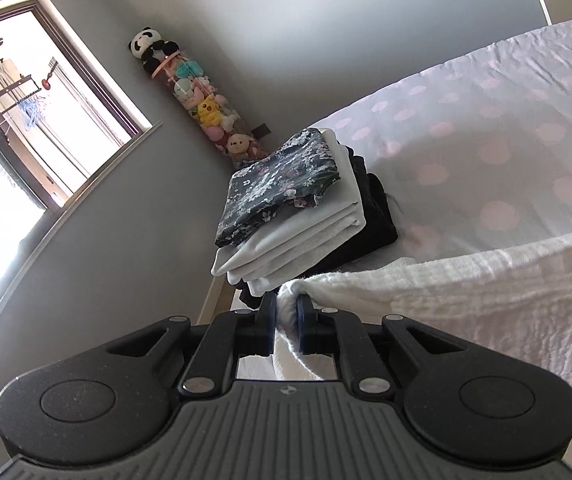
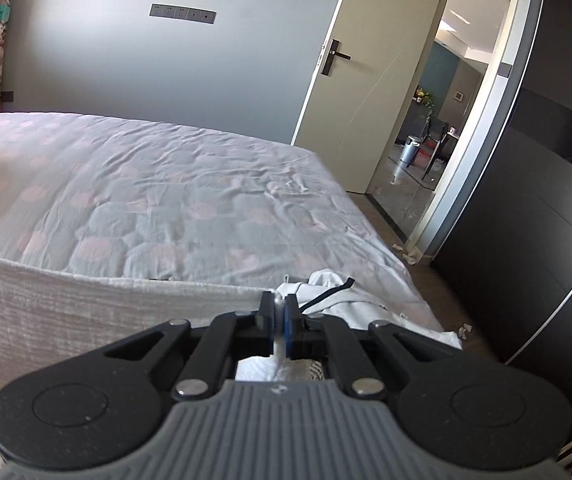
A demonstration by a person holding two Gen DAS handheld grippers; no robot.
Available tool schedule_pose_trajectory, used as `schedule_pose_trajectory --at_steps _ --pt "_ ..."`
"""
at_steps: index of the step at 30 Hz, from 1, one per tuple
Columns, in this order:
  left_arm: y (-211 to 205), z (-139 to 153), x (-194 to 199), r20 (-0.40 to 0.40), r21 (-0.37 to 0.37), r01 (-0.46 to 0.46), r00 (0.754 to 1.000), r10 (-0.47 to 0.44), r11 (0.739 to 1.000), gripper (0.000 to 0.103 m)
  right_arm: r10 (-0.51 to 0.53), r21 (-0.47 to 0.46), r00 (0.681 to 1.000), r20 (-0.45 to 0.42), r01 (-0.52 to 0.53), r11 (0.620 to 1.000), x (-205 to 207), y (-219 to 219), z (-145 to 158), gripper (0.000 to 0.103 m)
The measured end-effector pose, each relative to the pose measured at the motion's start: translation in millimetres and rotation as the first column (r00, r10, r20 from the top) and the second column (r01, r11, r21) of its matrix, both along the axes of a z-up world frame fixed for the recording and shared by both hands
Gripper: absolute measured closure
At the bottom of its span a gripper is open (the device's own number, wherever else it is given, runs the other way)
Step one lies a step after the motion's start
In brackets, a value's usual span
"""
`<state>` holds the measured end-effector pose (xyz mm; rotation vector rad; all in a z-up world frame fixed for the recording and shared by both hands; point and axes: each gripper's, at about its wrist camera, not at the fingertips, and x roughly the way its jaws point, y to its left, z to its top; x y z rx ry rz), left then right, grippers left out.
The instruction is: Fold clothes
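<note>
The left hand-held gripper (image 1: pixel 287 310) is clamped on a bunched corner of a white crinkled cloth (image 1: pixel 466 300), its two fingers pressed close with the fabric squeezed between them. From that corner the cloth runs off to the right as a taut upper edge, hanging down in front of the bed (image 1: pixel 486 128).

The right hand-held gripper (image 2: pixel 280 314) pinches the other corner of the same cloth (image 2: pixel 86 312), its jaws nearly together with a thin fold of white between the blue pads (image 2: pixel 287 320). In this view the cloth stretches away to the left, its top edge level and its body draping below, so the piece is held up spread between the two grippers above the near edge of the bed.

On the bed, near its left corner, sits a stack (image 1: pixel 298 216) of folded clothes: a dark floral piece (image 1: pixel 278 184) on top, white pieces (image 1: pixel 306 232) under it, and black ones (image 1: pixel 370 216) at the bottom. Just beyond the right gripper lies a rumpled white garment (image 2: pixel 326 284) with a dark cord, resting on the bedspread near the bed's right side.

The bedspread is pale with faded pink spots and is creased all over. A tall column of plush toys (image 1: pixel 202 108) topped by a panda stands in the corner by the window (image 1: pixel 26 92). Beyond the bed a cream door (image 2: pixel 366 80) stands open beside a dark wardrobe (image 2: pixel 546 200).
</note>
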<state>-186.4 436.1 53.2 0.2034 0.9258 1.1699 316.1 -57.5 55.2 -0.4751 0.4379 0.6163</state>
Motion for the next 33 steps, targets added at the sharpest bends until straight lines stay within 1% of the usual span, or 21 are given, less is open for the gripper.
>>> schedule_pose_trajectory --at_steps 5,8,15,19,23,25,27,29,30,31,32,33 --pt "30 -26 39 -0.066 -0.024 0.006 0.998 -0.007 1.0 0.091 -0.036 -0.048 0.999 0.008 0.037 0.998 24 36 -20 0.098" --pt "49 -42 62 -0.105 -0.038 0.008 0.994 -0.012 0.999 0.091 -0.047 -0.091 0.999 0.019 0.049 0.995 47 68 -36 0.098" --pt "110 -79 132 -0.17 -0.051 0.005 0.985 -0.013 0.999 0.091 -0.071 -0.169 0.996 0.061 0.08 0.982 115 163 -72 0.098" --pt "142 -111 167 -0.208 -0.071 0.008 0.978 -0.022 0.997 0.091 -0.087 -0.204 0.993 0.082 0.102 0.973 154 219 -95 0.098" --pt "161 -150 189 -0.248 -0.113 0.017 0.968 -0.045 0.993 0.091 -0.097 -0.246 0.992 0.079 0.114 0.963 181 262 -126 0.098" --pt "168 -167 193 -0.25 -0.143 0.024 0.966 -0.06 0.989 0.089 -0.103 -0.26 0.993 0.064 0.117 0.959 188 272 -140 0.098" --pt "172 -179 195 -0.25 -0.165 0.031 0.965 -0.072 0.986 0.087 -0.11 -0.273 0.993 0.047 0.119 0.955 194 281 -154 0.098" --pt "175 -184 195 -0.231 -0.18 0.042 0.969 -0.084 0.983 0.083 -0.117 -0.286 0.993 0.03 0.121 0.951 200 290 -169 0.097" --pt "176 -185 193 -0.223 -0.182 0.044 0.971 -0.085 0.982 0.082 -0.123 -0.289 0.992 0.02 0.124 0.949 201 293 -174 0.096" --pt "176 -183 191 -0.21 -0.192 0.052 0.973 -0.093 0.98 0.08 -0.131 -0.288 0.991 0.009 0.128 0.949 202 294 -177 0.093" --pt "176 -182 189 -0.197 -0.203 0.06 0.975 -0.1 0.977 0.077 -0.142 -0.283 0.99 -0.004 0.135 0.95 203 294 -179 0.09" --pt "174 -178 186 -0.191 -0.208 0.064 0.976 -0.105 0.976 0.073 -0.154 -0.275 0.988 -0.018 0.143 0.951 203 292 -179 0.076"
